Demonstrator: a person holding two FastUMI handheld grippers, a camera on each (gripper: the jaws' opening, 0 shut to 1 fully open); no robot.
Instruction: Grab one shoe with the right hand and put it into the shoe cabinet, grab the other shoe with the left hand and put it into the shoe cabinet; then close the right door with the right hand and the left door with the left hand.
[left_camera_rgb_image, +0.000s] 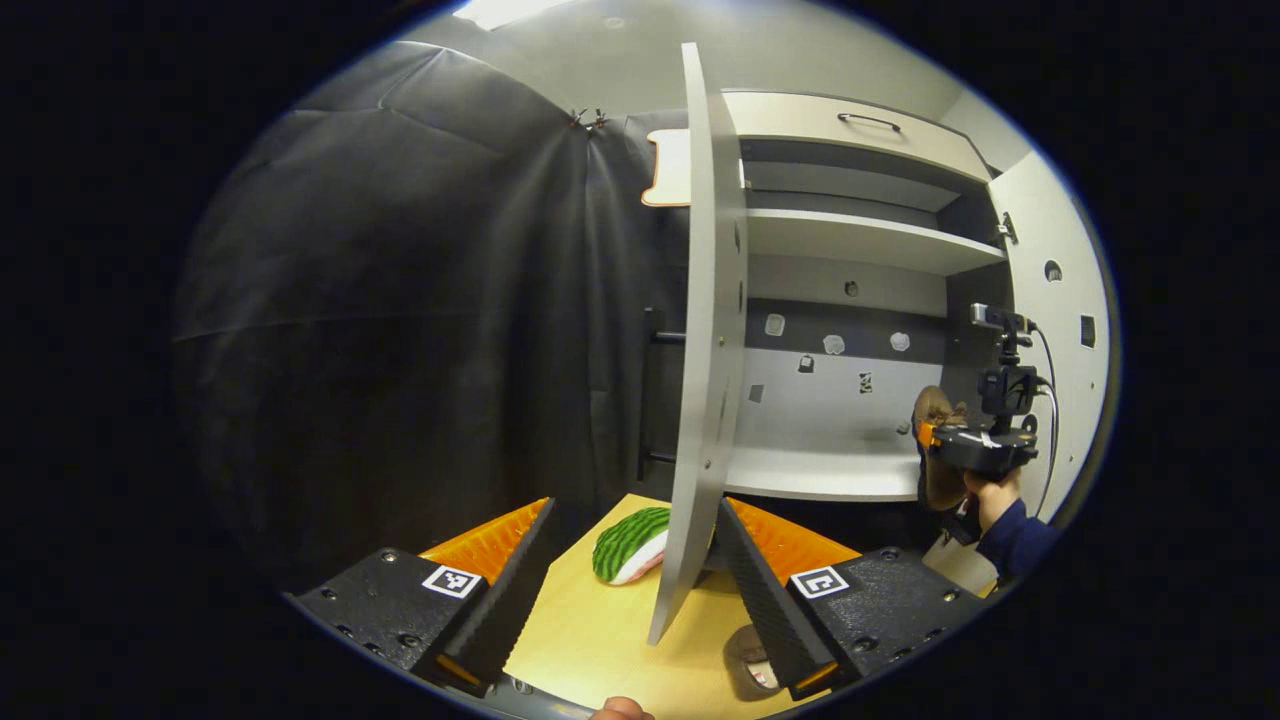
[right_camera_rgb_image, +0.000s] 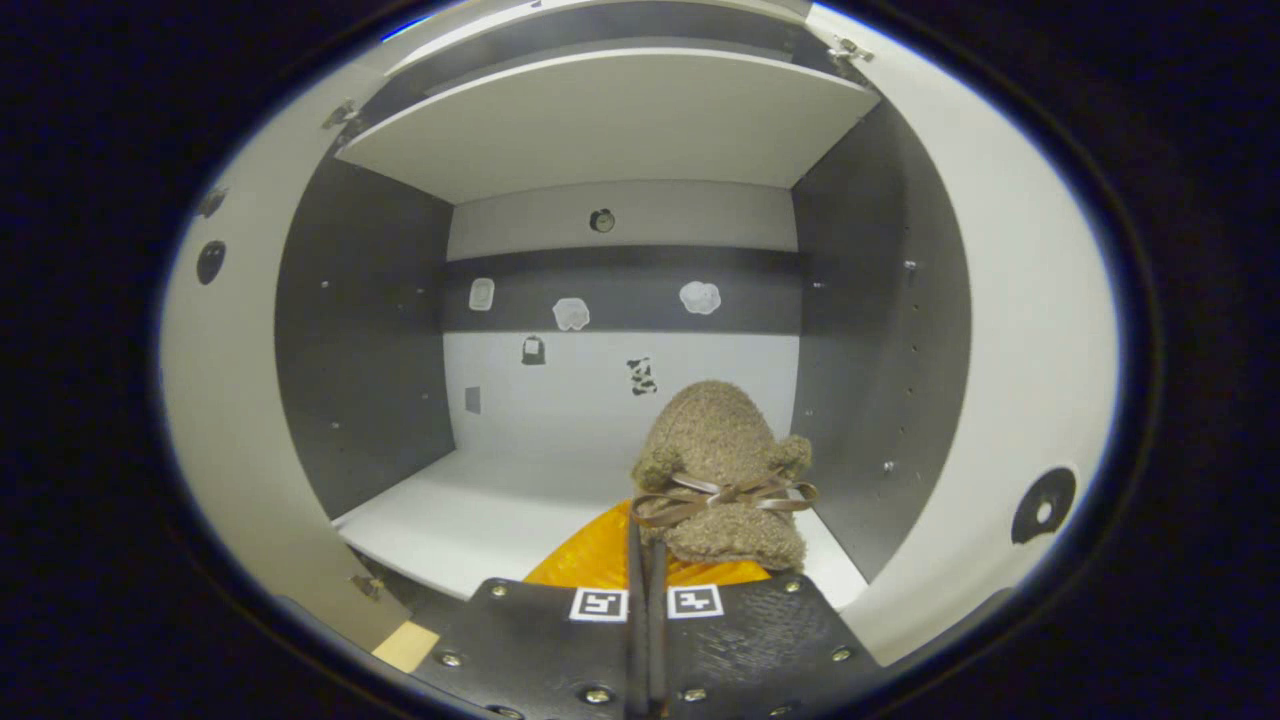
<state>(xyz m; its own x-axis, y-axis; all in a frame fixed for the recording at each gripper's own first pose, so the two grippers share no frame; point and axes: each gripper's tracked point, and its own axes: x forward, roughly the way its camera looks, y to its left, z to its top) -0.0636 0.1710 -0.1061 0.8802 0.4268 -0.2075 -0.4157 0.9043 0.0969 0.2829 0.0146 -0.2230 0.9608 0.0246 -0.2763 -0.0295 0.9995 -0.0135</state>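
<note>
A tall pale grey shoe cabinet (left_camera_rgb_image: 850, 240) with dark grey inner side walls and white shelves stands open ahead of both grippers. In the left gripper view, its flat pale grey left door (left_camera_rgb_image: 705, 330) swings out edge-on, rising directly between and beyond the left gripper's (left_camera_rgb_image: 634, 560) two fingers, which stand wide apart and hold nothing. The pale right door (left_camera_rgb_image: 1050, 320) hangs open beyond the far side of the cabinet. Below that gripper lies a light yellow wooden table (left_camera_rgb_image: 590, 630). On it, just ahead of the fingers and beside the foot of the left door, sits a green striped, watermelon-patterned object with a white and pink edge (left_camera_rgb_image: 630, 545); what it is cannot be told. Close under the right-hand finger of this gripper, partly hidden by it, lies the other brown slipper-like shoe (left_camera_rgb_image: 752, 665). Farther off to the right, a hand in a dark blue sleeve (left_camera_rgb_image: 995, 495) holds the right gripper (left_camera_rgb_image: 975, 445) at the cabinet's lower opening. In the right gripper view, the right gripper (right_camera_rgb_image: 648, 560) has its fingers closed together, clamped on a fuzzy brown slipper shoe with a thin brown ribbon bow (right_camera_rgb_image: 722, 470). The shoe sticks up just ahead of the fingertips, over the front right part of the white lower shelf (right_camera_rgb_image: 470, 510).
</note>
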